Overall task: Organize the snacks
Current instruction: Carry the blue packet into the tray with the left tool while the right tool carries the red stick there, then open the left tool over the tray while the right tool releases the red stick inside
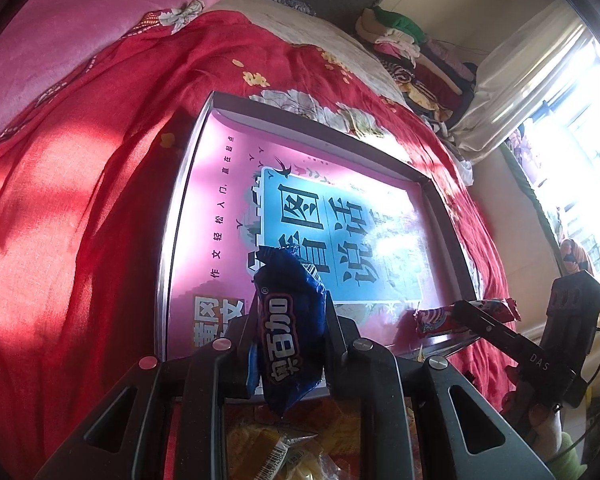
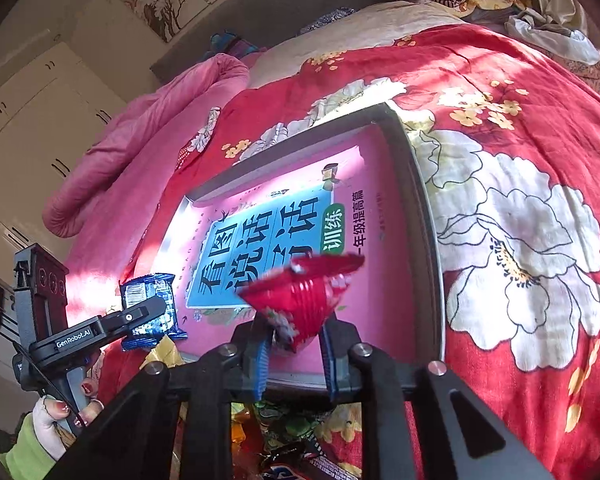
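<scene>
Tray (image 1: 188,184), dark-rimmed and lined with a pink book cover, lies on the red floral bedspread (image 1: 80,200). Left gripper (image 1: 288,320) is clamped on a blue snack packet (image 1: 290,328), held over the tray's near edge. Right gripper (image 2: 296,332) pinches a red snack packet (image 2: 300,300) there too. Both packets look light, crinkly and slippery; mid-body grips seem safest. More snacks (image 1: 284,452) are heaped just below the tray. The bedding is soft and sunlit.
</scene>
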Available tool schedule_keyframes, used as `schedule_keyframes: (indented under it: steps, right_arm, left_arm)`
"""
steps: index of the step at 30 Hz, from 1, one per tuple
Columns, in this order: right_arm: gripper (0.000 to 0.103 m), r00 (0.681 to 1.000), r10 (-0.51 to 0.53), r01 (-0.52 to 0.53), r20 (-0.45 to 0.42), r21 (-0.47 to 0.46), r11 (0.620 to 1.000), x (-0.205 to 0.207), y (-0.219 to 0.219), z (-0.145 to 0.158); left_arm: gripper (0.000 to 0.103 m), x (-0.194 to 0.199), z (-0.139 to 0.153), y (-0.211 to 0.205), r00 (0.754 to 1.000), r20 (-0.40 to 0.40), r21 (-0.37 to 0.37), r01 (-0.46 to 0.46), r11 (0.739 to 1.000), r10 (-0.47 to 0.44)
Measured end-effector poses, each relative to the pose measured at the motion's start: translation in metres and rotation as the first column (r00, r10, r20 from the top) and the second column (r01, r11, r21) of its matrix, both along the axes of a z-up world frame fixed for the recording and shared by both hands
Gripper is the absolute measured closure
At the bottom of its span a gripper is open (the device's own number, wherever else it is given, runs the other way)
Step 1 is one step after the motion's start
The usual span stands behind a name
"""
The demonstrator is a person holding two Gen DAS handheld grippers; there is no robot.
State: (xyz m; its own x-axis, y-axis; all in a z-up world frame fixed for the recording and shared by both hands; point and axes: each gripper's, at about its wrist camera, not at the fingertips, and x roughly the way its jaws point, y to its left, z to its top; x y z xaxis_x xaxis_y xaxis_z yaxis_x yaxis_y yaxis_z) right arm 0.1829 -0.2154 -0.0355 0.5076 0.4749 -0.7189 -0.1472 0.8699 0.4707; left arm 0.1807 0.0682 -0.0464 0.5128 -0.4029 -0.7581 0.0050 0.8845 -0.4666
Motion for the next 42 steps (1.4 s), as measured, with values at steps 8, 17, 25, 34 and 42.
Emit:
schedule_keyframes:
  steps: [8, 17, 25, 34, 42]
  right_arm:
    - [0.055, 0.999, -0.026, 0.027, 0.019, -0.1, 0.995, -0.01, -0.008, 0.007]
    - [0.052, 0.99, -0.08, 0.098, 0.116, -0.16, 0.982, -0.038, -0.021, 0.031]
    - [0.049, 0.994, -0.044, 0.059, 0.095, -0.161, 0.985, -0.043, -0.009, 0.026]
    - [0.048, 0.997, -0.005, 0.02, 0.083, -0.182, 0.983, -0.03, 0.009, 0.014]
    - [0.048, 0.996, 0.065, -0.054, 0.059, -0.172, 0.984, -0.004, 0.036, 0.008]
  left_arm:
    - [0.064, 0.0, 0.002, 0.005, 1.0, 0.003, 0.042, -0.017, 0.999, 0.017]
    - [0.054, -0.016, 0.014, 0.012, 0.999, 0.04, 0.08, -0.029, 0.996, 0.026]
    - [0.053, -0.026, 0.021, 0.008, 0.998, 0.057, 0.049, -0.007, 0.999, 0.004]
    - [0.053, -0.019, 0.01, 0.005, 0.999, 0.031, 0.046, -0.017, 0.999, 0.015]
    - [0.051, -0.019, 0.011, 0.003, 1.0, 0.027, 0.047, -0.014, 0.999, 0.012]
